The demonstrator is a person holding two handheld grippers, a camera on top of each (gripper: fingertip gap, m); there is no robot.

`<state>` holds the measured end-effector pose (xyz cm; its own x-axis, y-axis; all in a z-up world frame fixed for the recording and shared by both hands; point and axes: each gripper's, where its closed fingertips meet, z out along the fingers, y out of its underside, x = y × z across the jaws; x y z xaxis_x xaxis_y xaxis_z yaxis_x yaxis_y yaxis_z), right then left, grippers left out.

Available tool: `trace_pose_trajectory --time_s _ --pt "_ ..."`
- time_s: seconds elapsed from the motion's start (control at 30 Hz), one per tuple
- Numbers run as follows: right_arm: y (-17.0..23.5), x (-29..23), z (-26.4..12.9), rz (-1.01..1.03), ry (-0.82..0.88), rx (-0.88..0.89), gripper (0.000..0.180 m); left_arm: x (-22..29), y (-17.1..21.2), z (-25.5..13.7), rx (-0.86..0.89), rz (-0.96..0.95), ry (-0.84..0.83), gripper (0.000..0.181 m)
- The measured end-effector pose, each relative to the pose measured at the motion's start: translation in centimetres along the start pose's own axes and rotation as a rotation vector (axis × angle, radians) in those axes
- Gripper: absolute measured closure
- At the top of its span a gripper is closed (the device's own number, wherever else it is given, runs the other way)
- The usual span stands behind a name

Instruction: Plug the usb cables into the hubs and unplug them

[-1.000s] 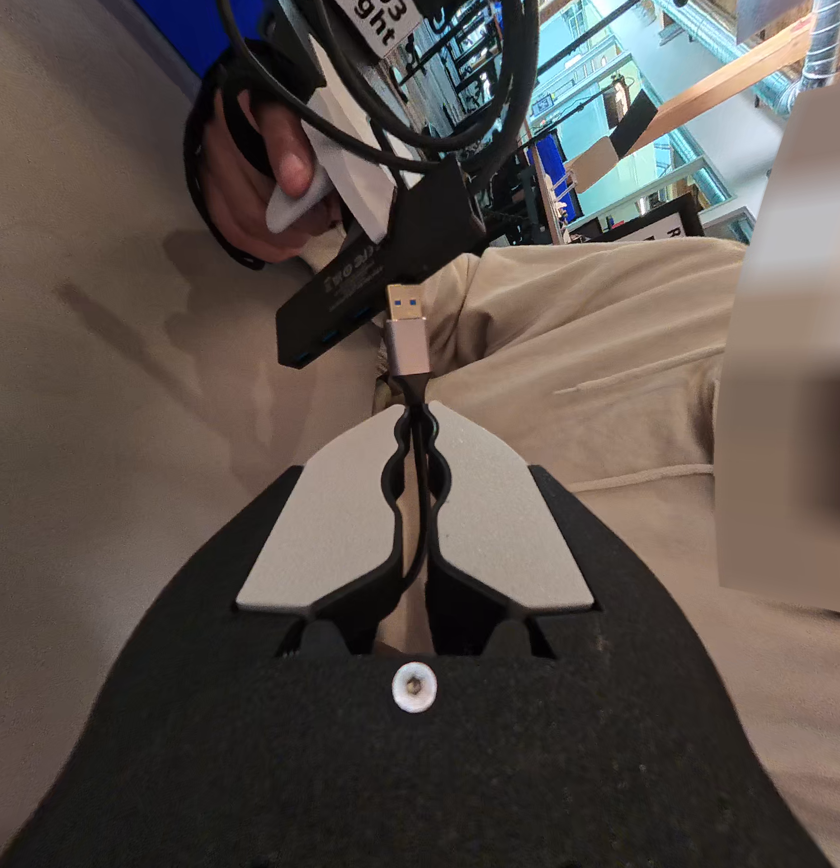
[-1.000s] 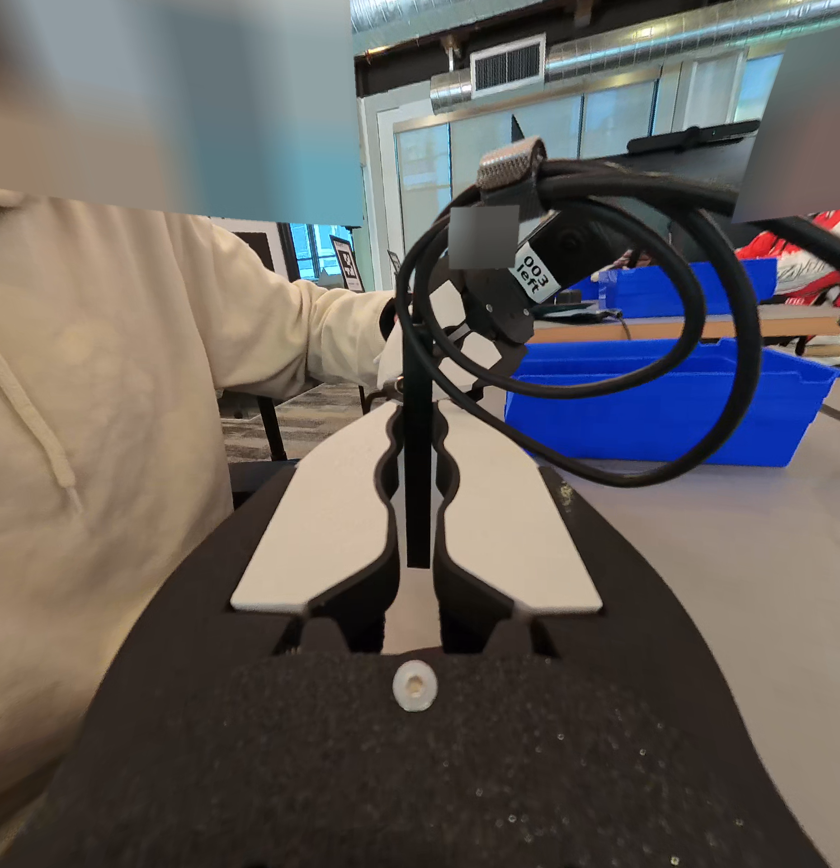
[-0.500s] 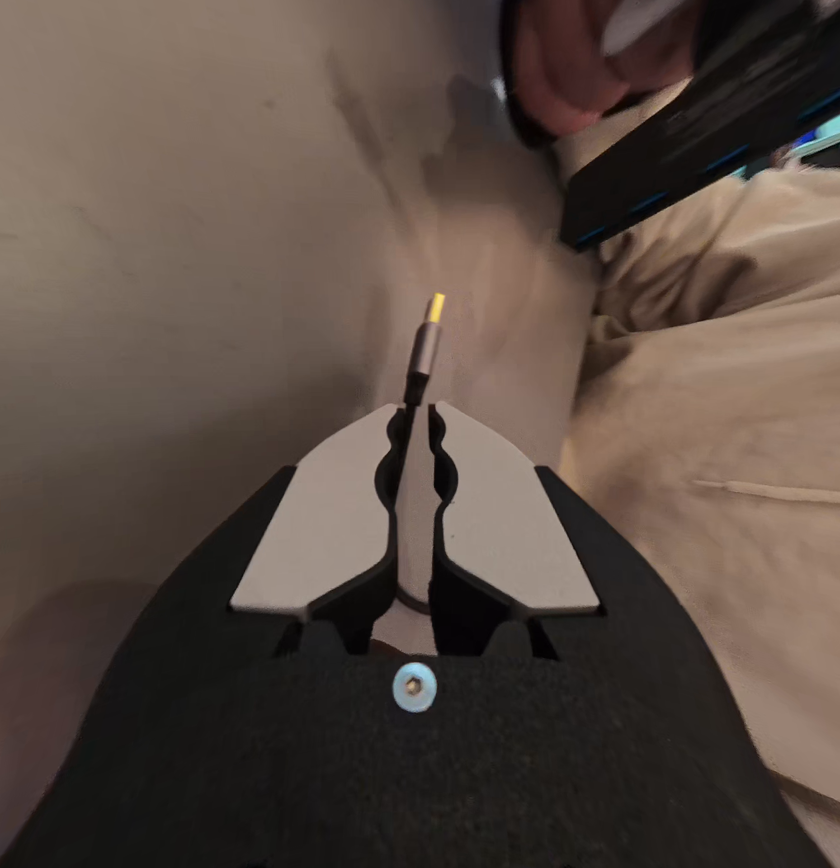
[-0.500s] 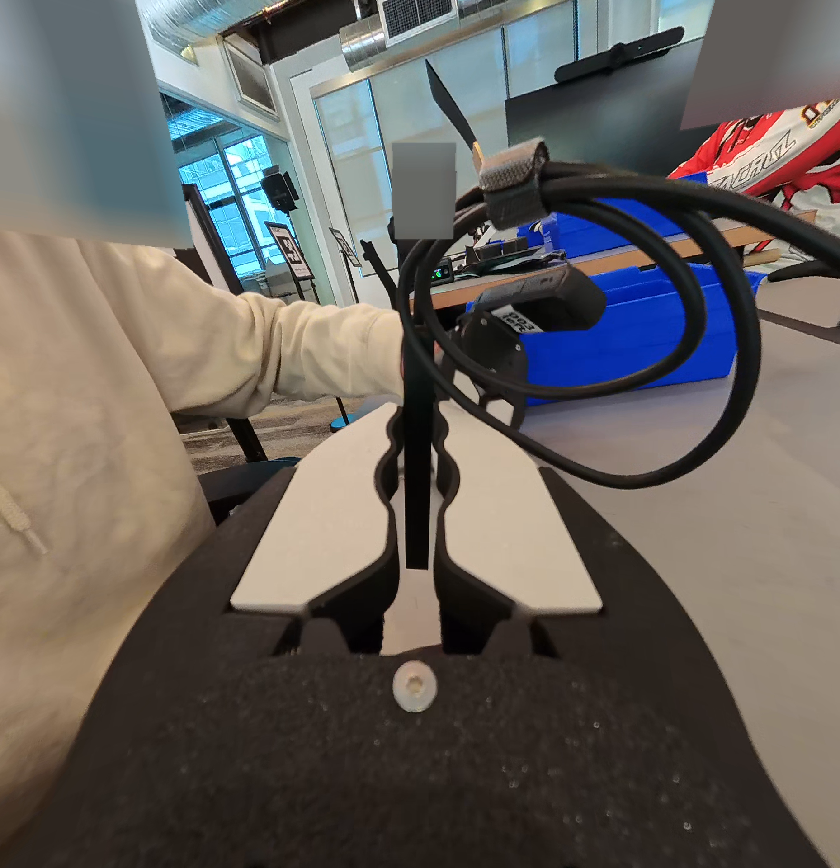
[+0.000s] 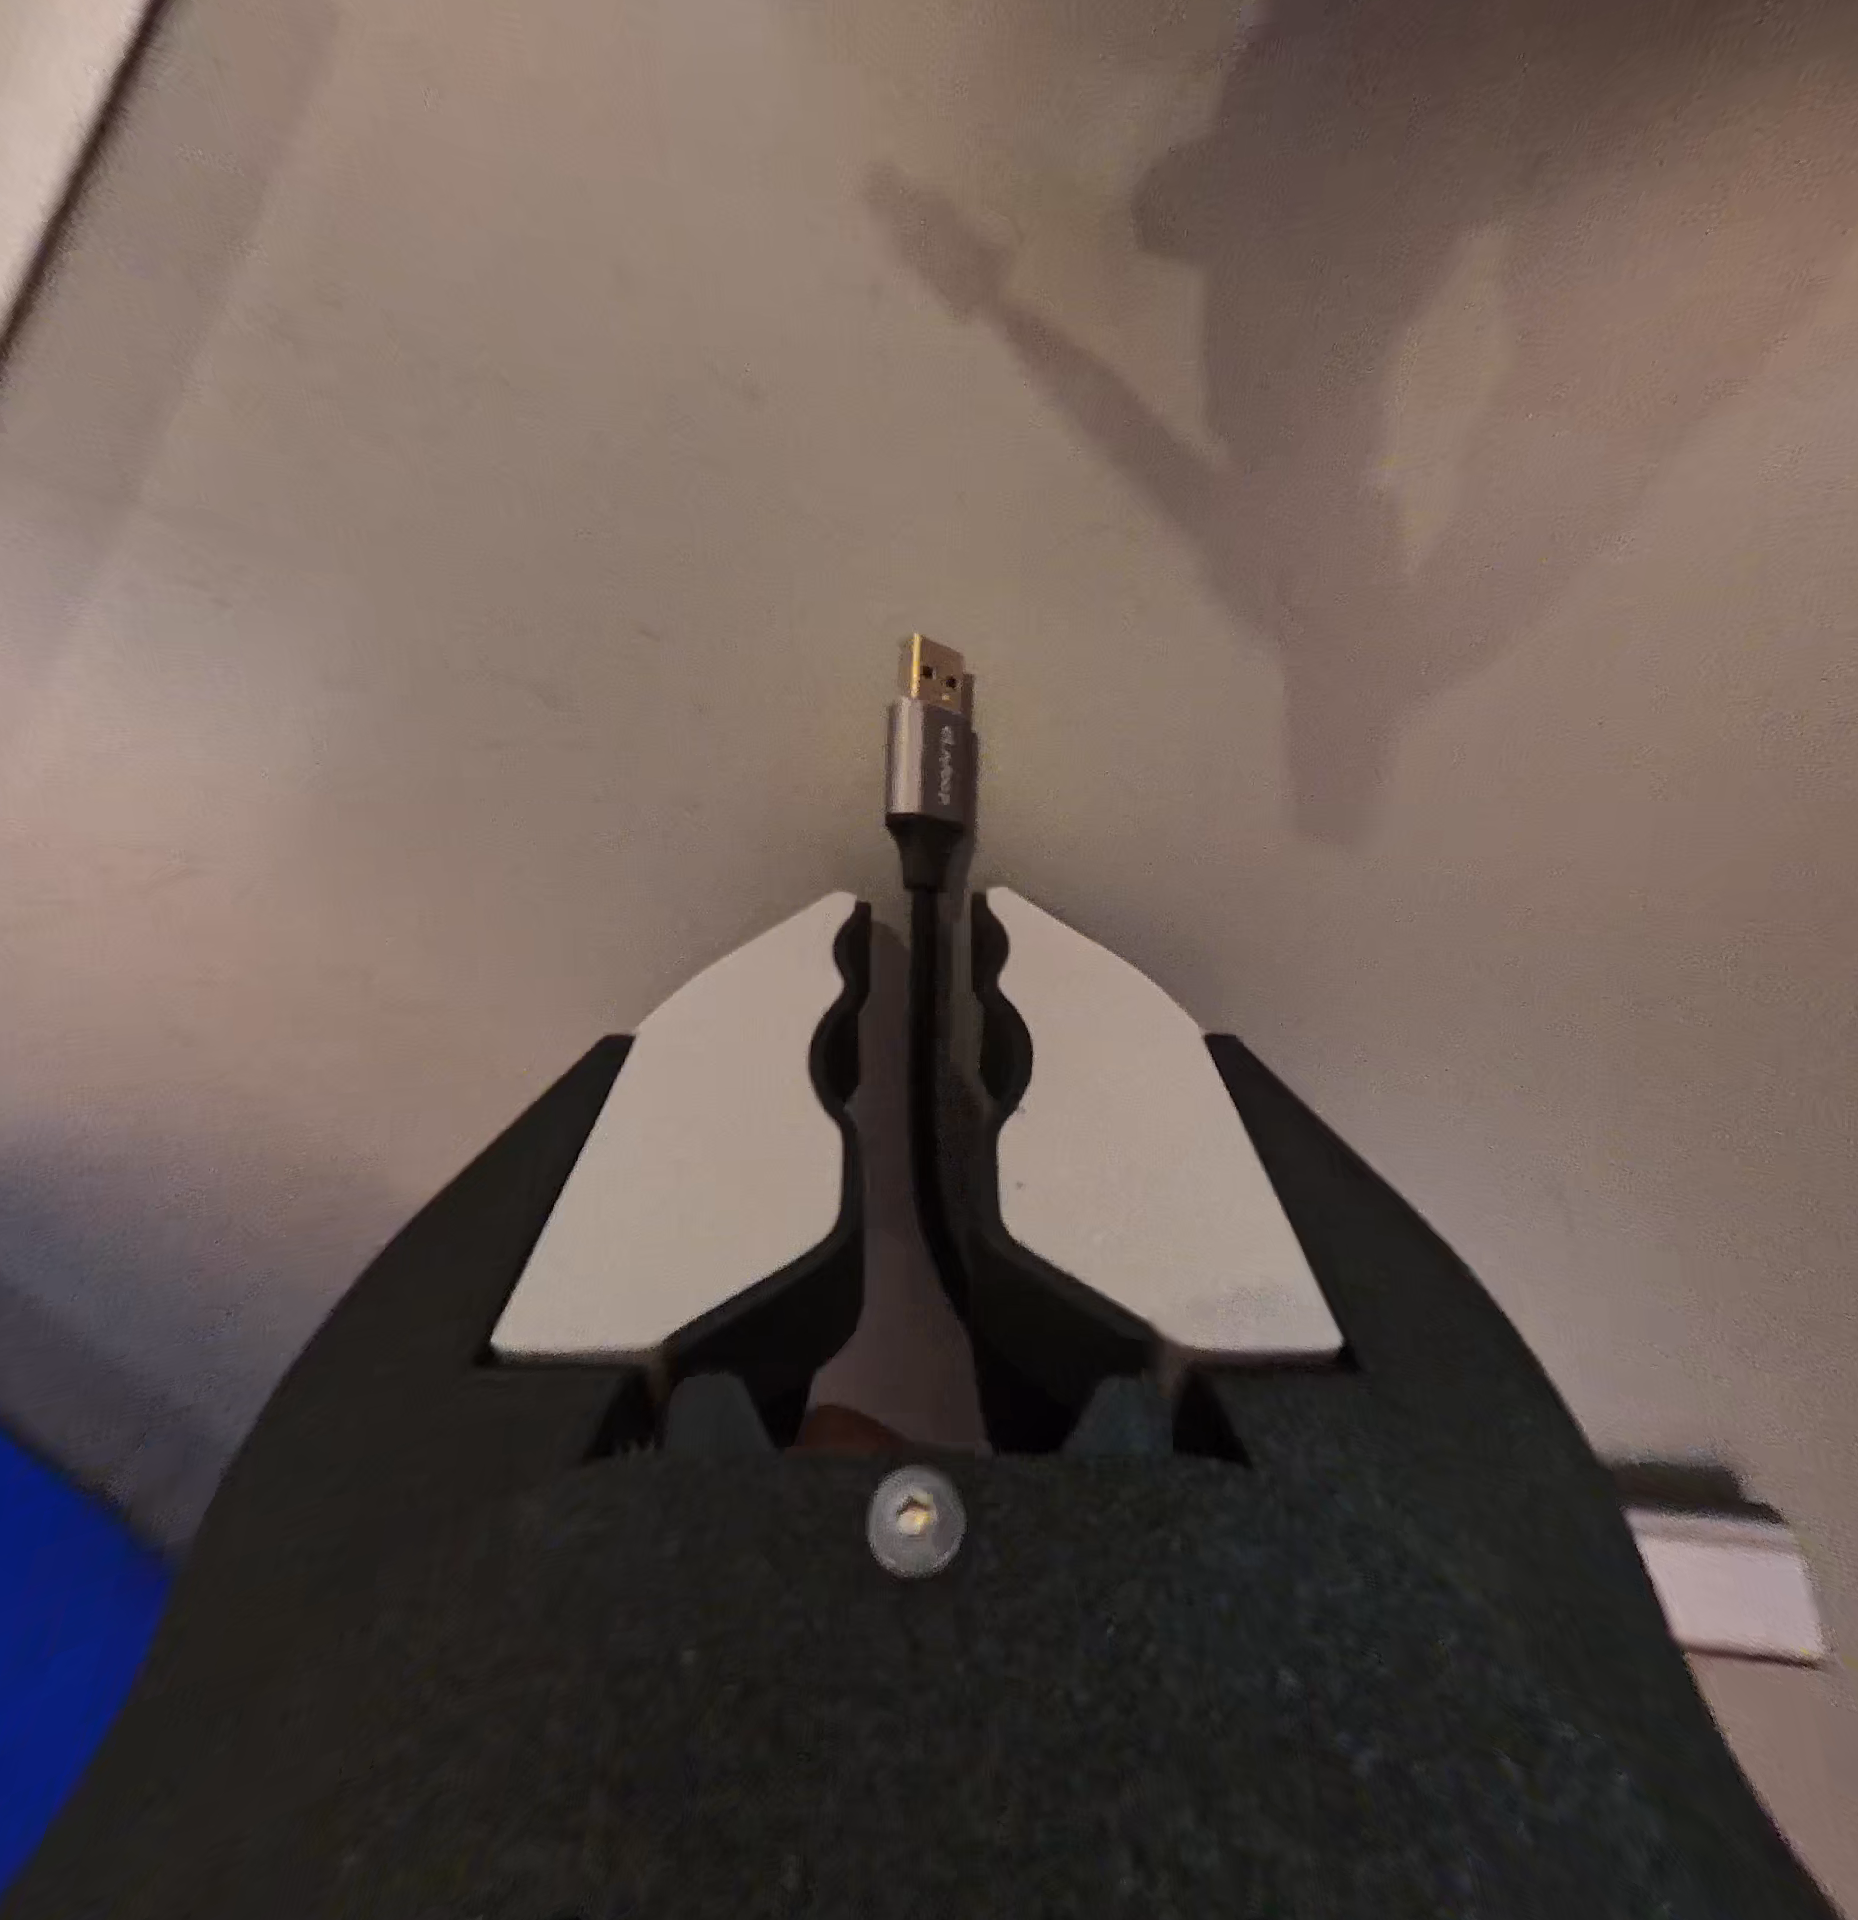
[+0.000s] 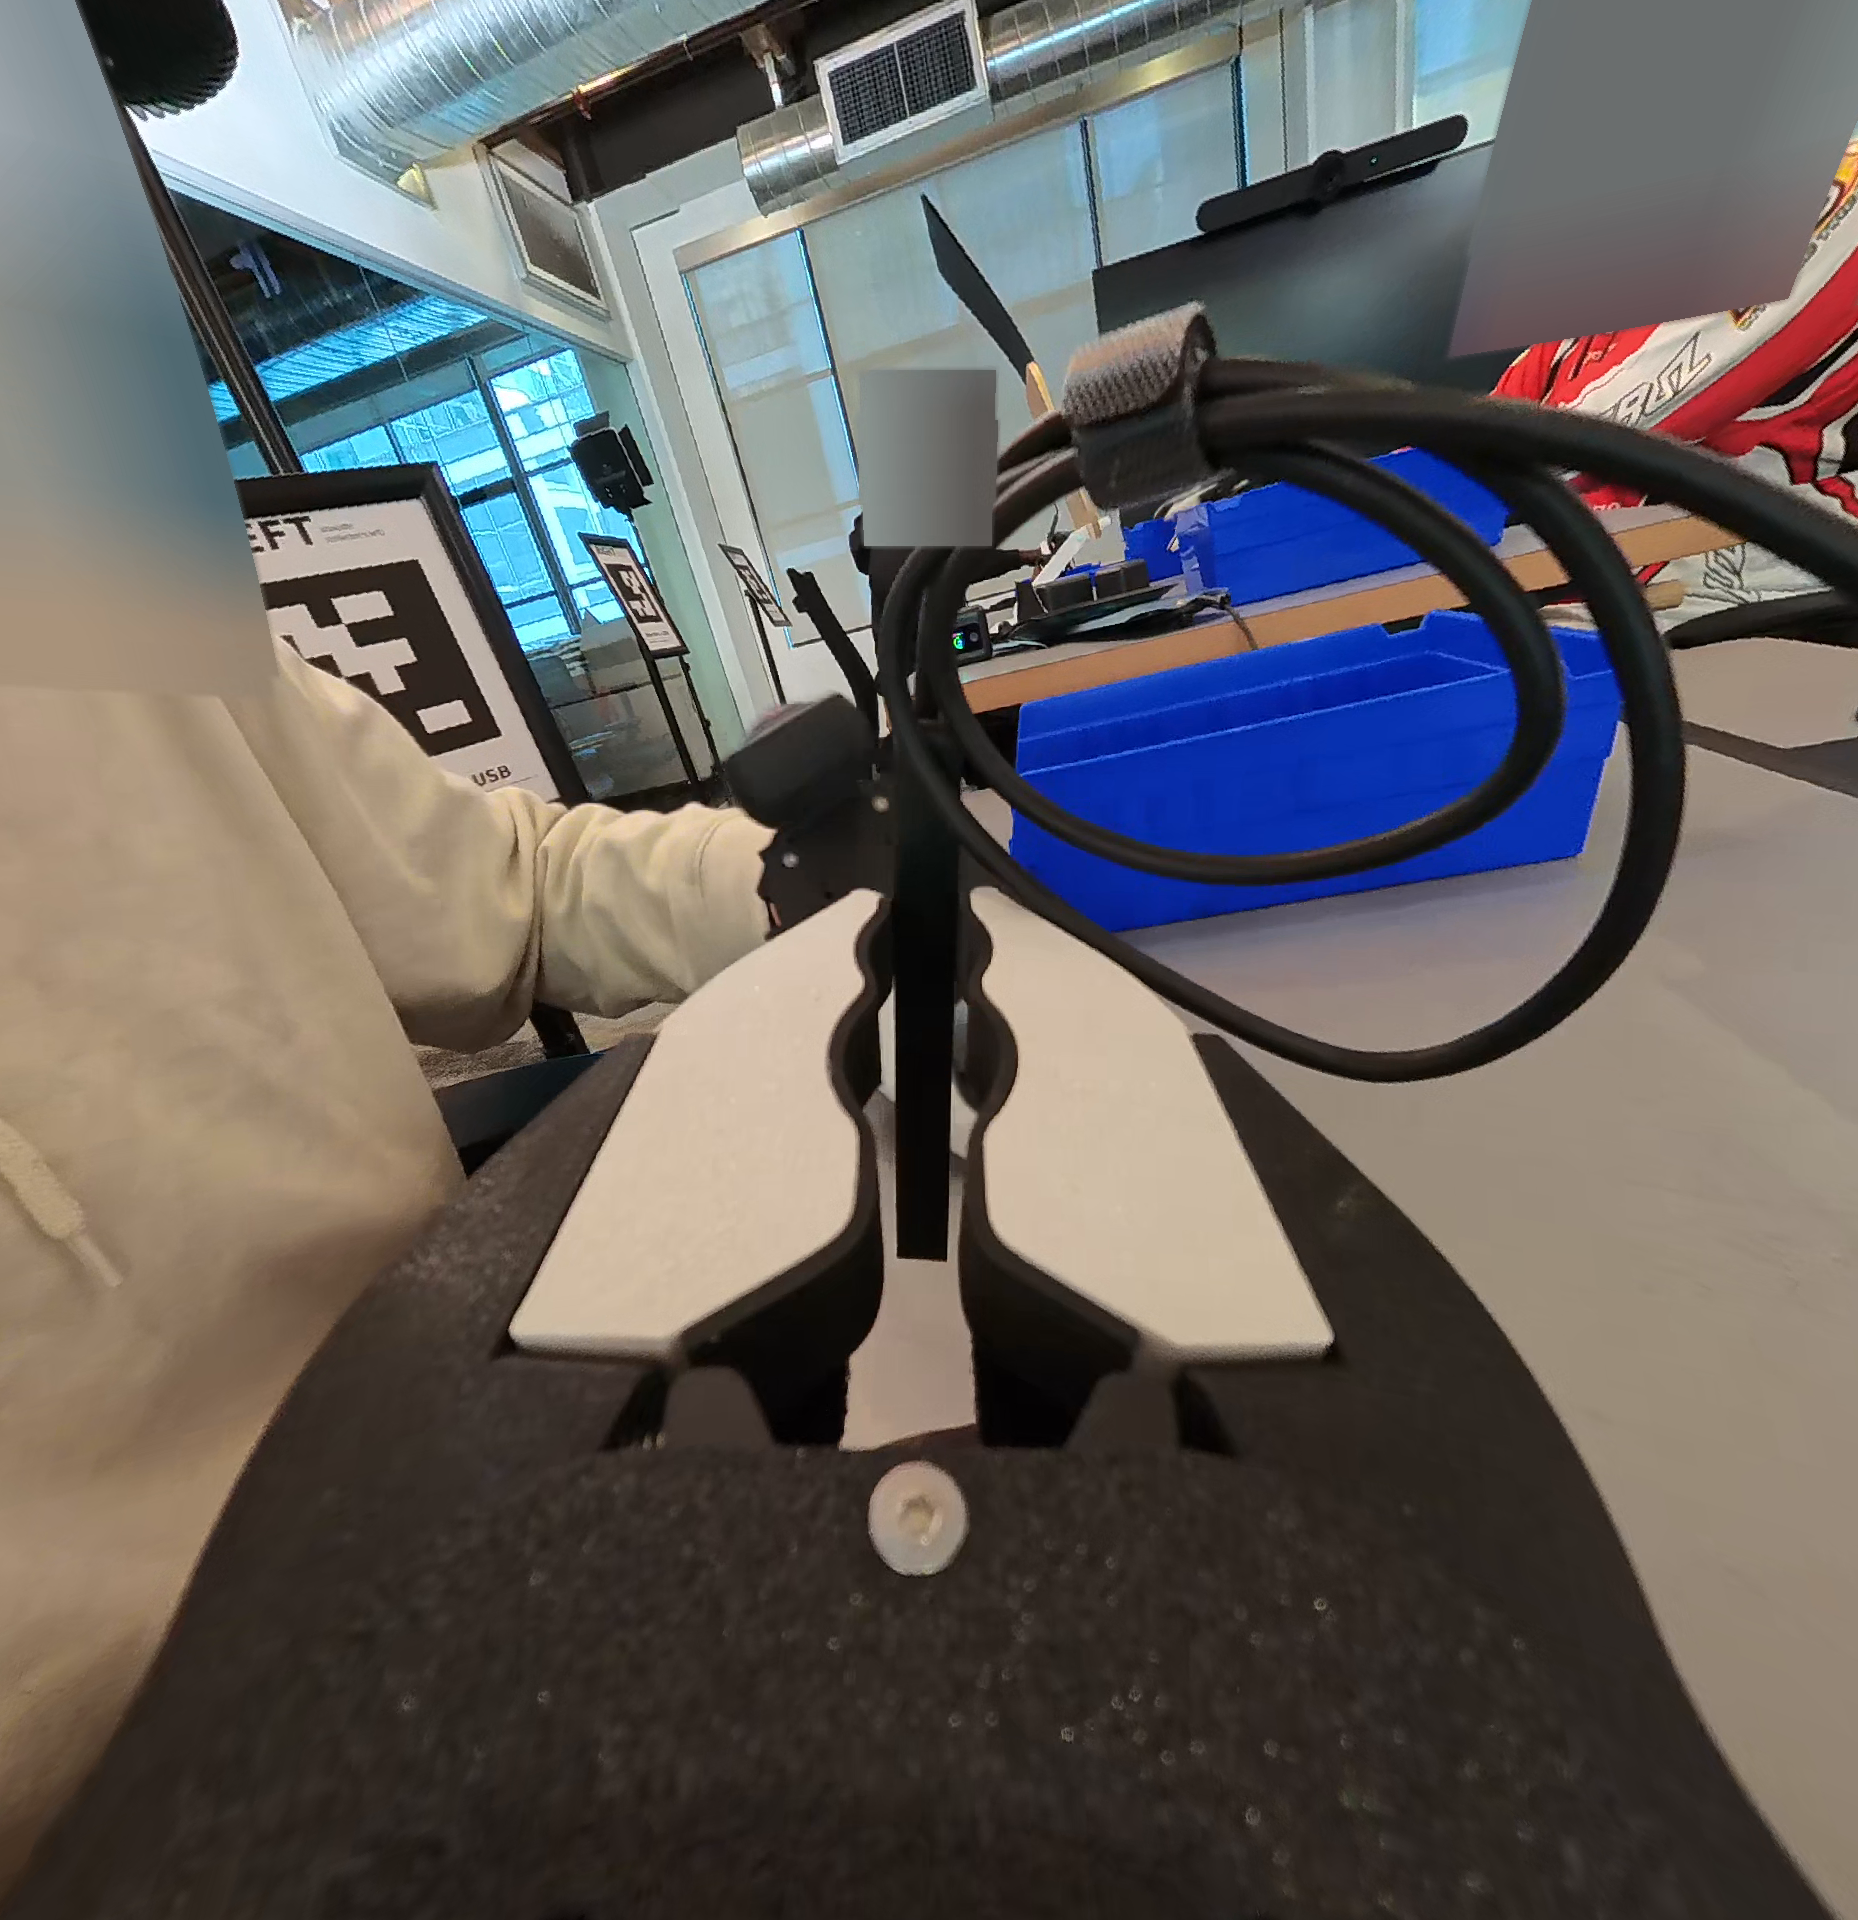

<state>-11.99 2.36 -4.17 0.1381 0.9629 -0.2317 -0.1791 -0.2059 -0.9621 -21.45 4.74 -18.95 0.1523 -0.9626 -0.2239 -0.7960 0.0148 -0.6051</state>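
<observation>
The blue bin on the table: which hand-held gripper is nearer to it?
Cannot tell. The right hand-held gripper faces the blue bin across the table; the left one shows only a blue corner beside it.

An open-plan lab or workshop: exposed ceiling ducts (image 6: 551,94), glass partitions (image 6: 468,436), blue storage bins (image 6: 1309,769), marker boards on stands (image 6: 385,634)

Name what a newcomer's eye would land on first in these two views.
In the left wrist view, a gold-tipped USB plug stands out beyond the left hand-held gripper, over a bare grey table. In the right wrist view, the right hand-held gripper clamps a thin black hub edge-on, its strapped black cable looping before a blue bin.
</observation>
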Motion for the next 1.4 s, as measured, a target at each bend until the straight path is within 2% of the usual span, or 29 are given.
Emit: trace_pose_trajectory --time_s 0.1,0.27,0.47,0.63,0.9,1.4 --pt "0.1 0.0 0.0 0.002 0.001 -0.005 0.169 1.0 -0.1 0.2 0.020 -0.093 0.111 0.175" --pt "0.5 0.8 -0.1 0.008 0.032 -0.022 0.169 0.2 -0.1 -0.1 0.006 -0.117 0.096 0.177" --pt "1.9 1.3 0.4 -0.044 0.080 -0.098 0.169 0.2 -4.5 -4.9 0.126 -0.153 0.210 0.177" --pt "1.8 0.2 1.1 0.057 -0.006 -0.066 0.169 -0.2 -7.1 -7.3 0.139 -0.053 0.150 0.177" --pt "1.7 -0.2 1.2 0.122 -0.052 -0.055 0.169 0.9 -8.2 -7.2 0.121 0.028 0.137 0.177" --pt "2.9 -0.4 1.4 0.038 -0.031 -0.143 0.169 1.2 -7.5 -6.6 0.078 0.034 0.190 0.177"
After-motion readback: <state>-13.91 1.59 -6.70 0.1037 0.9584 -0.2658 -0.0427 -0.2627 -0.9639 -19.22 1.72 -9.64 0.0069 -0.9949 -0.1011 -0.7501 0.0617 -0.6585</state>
